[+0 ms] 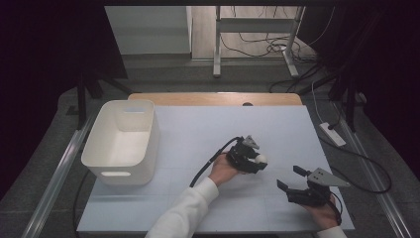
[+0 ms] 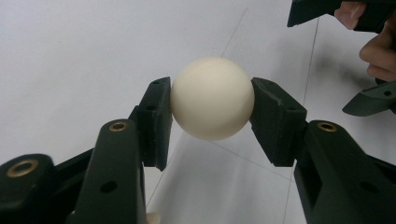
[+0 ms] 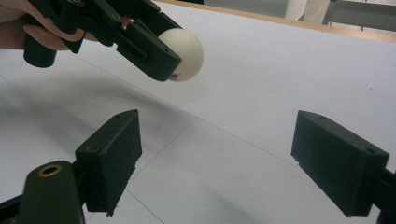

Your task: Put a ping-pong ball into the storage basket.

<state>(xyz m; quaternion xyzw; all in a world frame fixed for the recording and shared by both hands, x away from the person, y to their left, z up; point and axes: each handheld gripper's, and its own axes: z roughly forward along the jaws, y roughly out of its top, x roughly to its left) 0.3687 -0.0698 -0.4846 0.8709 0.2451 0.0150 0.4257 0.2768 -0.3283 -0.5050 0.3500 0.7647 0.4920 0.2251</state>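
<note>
Left gripper [image 2: 212,100] clamped on smooth cream-white round ball [image 2: 212,98] above white table [image 1: 198,134]; right gripper [image 3: 215,154] jaws wide apart, empty.

A white bin [image 1: 121,144] stands at the left of the white table [image 1: 208,134].

Bin [image 1: 121,141] on counter [image 1: 208,124], at your left edge. Your left claw [image 1: 257,159] mid-counter, right of bin, ball [image 1: 260,159] between its jaws, above counter surface. Your right claw [image 1: 289,177] nearer you, right of and before left claw, apart from ball. Desk frame [image 1: 255,39] behind counter, on floor.
</note>
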